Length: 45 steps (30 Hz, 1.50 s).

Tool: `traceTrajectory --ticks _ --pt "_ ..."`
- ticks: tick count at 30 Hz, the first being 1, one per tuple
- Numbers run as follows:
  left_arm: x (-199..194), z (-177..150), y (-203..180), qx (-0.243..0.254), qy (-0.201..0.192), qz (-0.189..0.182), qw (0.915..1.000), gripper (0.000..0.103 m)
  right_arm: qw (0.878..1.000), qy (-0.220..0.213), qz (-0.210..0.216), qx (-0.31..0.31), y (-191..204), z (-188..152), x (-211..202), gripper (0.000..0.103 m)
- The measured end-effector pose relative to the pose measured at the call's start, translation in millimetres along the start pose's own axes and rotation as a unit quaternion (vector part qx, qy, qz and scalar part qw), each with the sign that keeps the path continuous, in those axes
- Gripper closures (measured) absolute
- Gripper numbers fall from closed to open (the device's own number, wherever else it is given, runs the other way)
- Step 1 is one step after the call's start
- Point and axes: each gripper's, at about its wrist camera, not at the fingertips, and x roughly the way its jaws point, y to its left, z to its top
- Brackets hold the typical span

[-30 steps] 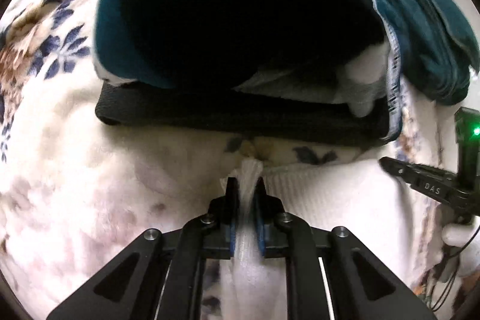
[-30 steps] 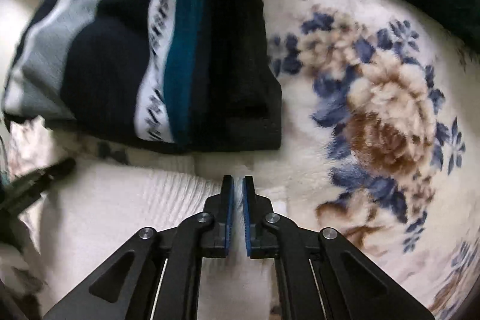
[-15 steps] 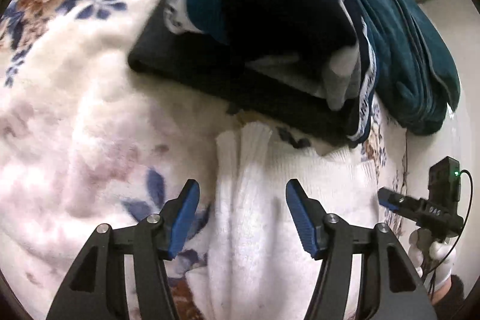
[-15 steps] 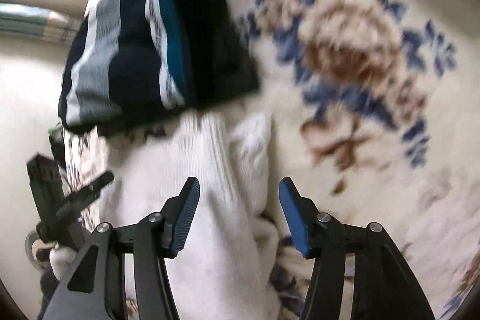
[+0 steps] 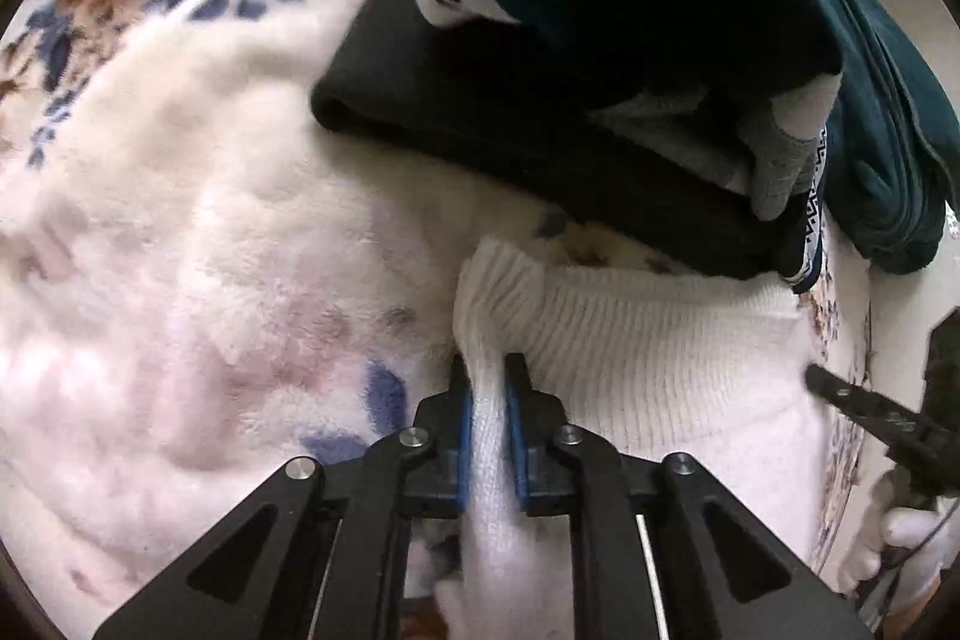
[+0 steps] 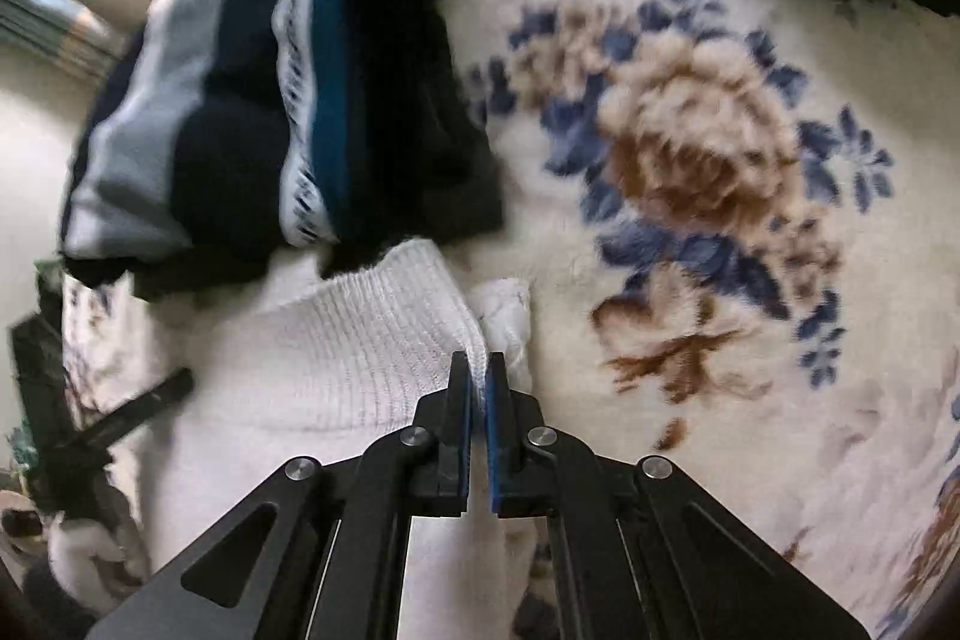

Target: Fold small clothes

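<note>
A white ribbed knit garment (image 5: 648,340) lies on a cream floral blanket (image 5: 180,232). My left gripper (image 5: 489,370) is shut on its left edge, with fabric pinched between the blue pads. My right gripper (image 6: 478,370) is shut on the right edge of the same white garment (image 6: 360,340). A small white fold (image 6: 507,316) sits just right of the right gripper. The other gripper shows at the right edge of the left wrist view (image 5: 870,412) and at the left edge of the right wrist view (image 6: 126,412).
A stack of folded dark clothes (image 5: 600,58), black, navy, teal and grey-striped, lies just beyond the white garment; it also shows in the right wrist view (image 6: 288,112). A dark teal cloth (image 5: 888,100) lies behind it. The blanket's brown and blue flower (image 6: 696,148) spreads to the right.
Both grippers were open above the white garment half a second ago. Both have come down and shut on its edges, the left on the left side and the right on the right.
</note>
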Motion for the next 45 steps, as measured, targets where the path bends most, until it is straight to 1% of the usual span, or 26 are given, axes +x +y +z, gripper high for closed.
traceTrajectory --ticks 2,3,4,5,6,7,8,9,10,14,15,18,20,21,23,24,25,26,27,28,31,34,38,39,42,45 --pt "-9 2 4 -0.023 0.000 -0.023 0.9995 0.088 1.000 0.012 0.001 -0.010 5 2 1 0.099" --pt "-16 3 7 -0.031 0.001 -0.037 0.9988 0.079 1.000 0.018 0.012 -0.010 5 3 -2 0.095" --pt "-22 3 12 -0.037 -0.003 -0.044 0.9984 0.069 0.999 0.025 0.026 -0.005 4 3 -5 0.087" --pt "-32 0 14 -0.038 -0.014 -0.049 0.9980 0.065 0.999 0.028 0.043 0.003 0 0 -11 0.082" --pt "-47 -5 17 -0.036 -0.034 -0.056 0.9972 0.053 0.998 0.026 0.051 0.009 -7 -3 -19 0.062" --pt "-56 -10 21 -0.039 -0.043 -0.066 0.9961 0.035 0.998 0.024 0.060 0.013 -14 -8 -26 0.046" --pt "-63 -15 25 -0.046 -0.044 -0.079 0.9948 0.027 0.997 0.023 0.078 0.017 -20 -14 -32 0.040" --pt "-68 -22 29 -0.054 -0.043 -0.099 0.9927 0.020 0.995 0.026 0.095 0.025 -28 -21 -36 0.029" --pt "-71 -33 36 -0.065 -0.035 -0.122 0.9898 0.019 0.993 0.035 0.112 0.034 -36 -31 -37 0.025" --pt "-54 -66 50 -0.094 0.016 -0.163 0.9821 0.019 0.977 0.092 0.177 0.073 -60 -73 -16 0.025" --pt "-49 -72 52 -0.099 0.028 -0.170 0.9802 0.019 0.972 0.107 0.195 0.080 -63 -85 -7 0.025" --pt "-28 -90 54 -0.110 0.069 -0.215 0.9679 0.019 0.949 0.149 0.258 0.106 -64 -111 23 0.025" --pt "-22 -91 45 -0.098 0.071 -0.219 0.9683 0.019 0.938 0.166 0.283 0.113 -57 -126 41 0.024" --pt "-22 -92 45 -0.090 0.072 -0.215 0.9697 0.019 0.937 0.168 0.286 0.111 -54 -129 46 0.021" --pt "-21 -89 40 -0.081 0.075 -0.220 0.9692 0.020 0.936 0.163 0.294 0.107 -47 -132 51 0.019" --pt "-24 -89 40 -0.079 0.071 -0.229 0.9677 0.022 0.936 0.163 0.295 0.102 -43 -132 52 0.019" --pt "-26 -88 36 -0.071 0.062 -0.239 0.9663 0.048 0.936 0.162 0.296 0.098 -39 -133 52 0.020" --pt "-30 -90 32 -0.056 0.054 -0.243 0.9669 0.059 0.938 0.159 0.295 0.094 -34 -134 50 0.023" --pt "-33 -89 30 -0.044 0.052 -0.241 0.9682 0.062 0.939 0.158 0.294 0.088 -30 -136 50 0.041" --pt "-38 -88 28 -0.035 0.045 -0.241 0.9689 0.066 0.941 0.155 0.289 0.086 -27 -138 48 0.050" --pt "-46 -87 22 -0.034 0.031 -0.249 0.9673 0.070 0.947 0.137 0.278 0.085 -19 -142 34 0.060" --pt "-61 -90 14 -0.024 0.019 -0.252 0.9673 0.071 0.955 0.112 0.268 0.066 -5 -147 12 0.063" --pt "-90 -86 -6 -0.010 -0.004 -0.258 0.9660 0.071 0.955 0.087 0.280 0.052 10 -151 -24 0.064" --pt "-98 -83 -13 -0.010 -0.005 -0.266 0.9639 0.071 0.955 0.079 0.282 0.052 15 -150 -32 0.064" --pt "-123 -76 -31 0.003 -0.018 -0.265 0.9642 0.071 0.955 0.054 0.289 0.041 22 -149 -66 0.064" --pt "-158 -63 -52 0.021 -0.037 -0.267 0.9627 0.071 0.954 0.029 0.295 0.030 35 -138 -103 0.064"
